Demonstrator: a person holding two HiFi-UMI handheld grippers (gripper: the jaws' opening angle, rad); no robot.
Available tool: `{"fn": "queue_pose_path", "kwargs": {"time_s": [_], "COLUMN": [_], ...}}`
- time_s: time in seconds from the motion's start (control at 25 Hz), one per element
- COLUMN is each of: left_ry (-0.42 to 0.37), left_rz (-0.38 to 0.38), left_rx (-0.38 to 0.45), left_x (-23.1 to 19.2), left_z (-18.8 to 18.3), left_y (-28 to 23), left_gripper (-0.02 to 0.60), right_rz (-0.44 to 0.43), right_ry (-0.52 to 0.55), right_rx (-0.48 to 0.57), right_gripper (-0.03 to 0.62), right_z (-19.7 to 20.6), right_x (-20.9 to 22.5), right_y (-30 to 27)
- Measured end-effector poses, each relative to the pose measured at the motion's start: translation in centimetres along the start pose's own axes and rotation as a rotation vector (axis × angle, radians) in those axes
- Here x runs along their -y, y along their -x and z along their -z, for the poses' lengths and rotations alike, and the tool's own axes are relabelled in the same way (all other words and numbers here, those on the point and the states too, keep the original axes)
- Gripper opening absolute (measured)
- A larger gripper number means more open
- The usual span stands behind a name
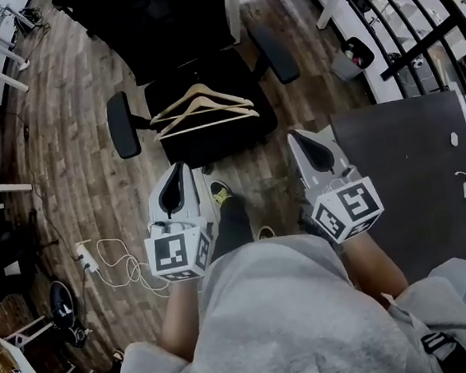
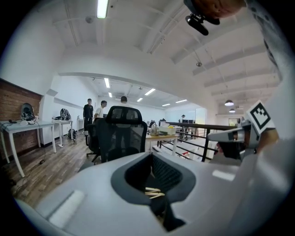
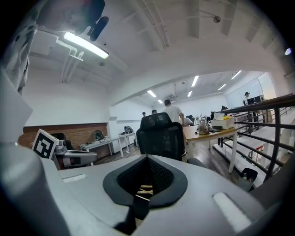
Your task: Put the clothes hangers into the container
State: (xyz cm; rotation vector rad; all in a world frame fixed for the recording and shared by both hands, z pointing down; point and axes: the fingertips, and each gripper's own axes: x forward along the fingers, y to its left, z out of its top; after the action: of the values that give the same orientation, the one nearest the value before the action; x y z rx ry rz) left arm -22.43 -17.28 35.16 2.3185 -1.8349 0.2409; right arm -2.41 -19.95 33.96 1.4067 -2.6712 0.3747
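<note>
Wood-plank floor (image 1: 81, 156), with a black office chair (image 1: 220, 145) standing straight ahead of the person. A dark grey slab (image 1: 406, 180) sits off to the right; I can't pick out a container for certain in any view. The wooden clothes hangers (image 1: 203, 110) lie stacked flat on the chair seat. Their long bars run side to side across the head view and their peaks point away from the person; the hooks are lost against the dark seat. The left claw (image 1: 180, 169) is clenched with nothing in it, its tip just short of the stack's left end. The right claw (image 1: 294, 136) is also clenched and empty, with its tip just off the stack's right end. So the stack sits ahead and between the two claws, crosswise to both, and neither is clearly nearer. Judgement: either claw would have to open and take a bar end-on.
</note>
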Motion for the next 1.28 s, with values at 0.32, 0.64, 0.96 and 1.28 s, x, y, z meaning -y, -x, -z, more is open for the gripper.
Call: {"fn": "queue_pose_path", "kwargs": {"time_s": [0.32, 0.64, 0.96, 1.28], "left_ry": [0.029, 0.053, 0.077, 0.077], "left_rz": [-0.005, 0.017, 0.033, 0.047], "left_rx": [0.048, 0.032, -0.006, -0.021], "left_x": [-4.4, -7.5, -10.9, -14.7], "left_z": [-2.7, -3.4, -3.0, -2.9], "left_y": [-4.2, -6.8, -9.5, -11.6], "left_gripper": [0.012, 0.012, 0.014, 0.013], "right_rz": [-0.007, -0.002, -0.013, -0.011], "right_ry": [0.043, 0.038, 0.044, 0.051], "right_rx": [-0.018, -0.045, -0.076, -0.1], "right_gripper": [-0.002, -0.002, -0.002, -0.002], "right_z": [-2.5, -3.5, -3.4, -3.7], "right_x": [-1.0, -0.3, -0.8, -2.1], "right_y": [-5.7, -9.9, -14.6, -19.0]}}
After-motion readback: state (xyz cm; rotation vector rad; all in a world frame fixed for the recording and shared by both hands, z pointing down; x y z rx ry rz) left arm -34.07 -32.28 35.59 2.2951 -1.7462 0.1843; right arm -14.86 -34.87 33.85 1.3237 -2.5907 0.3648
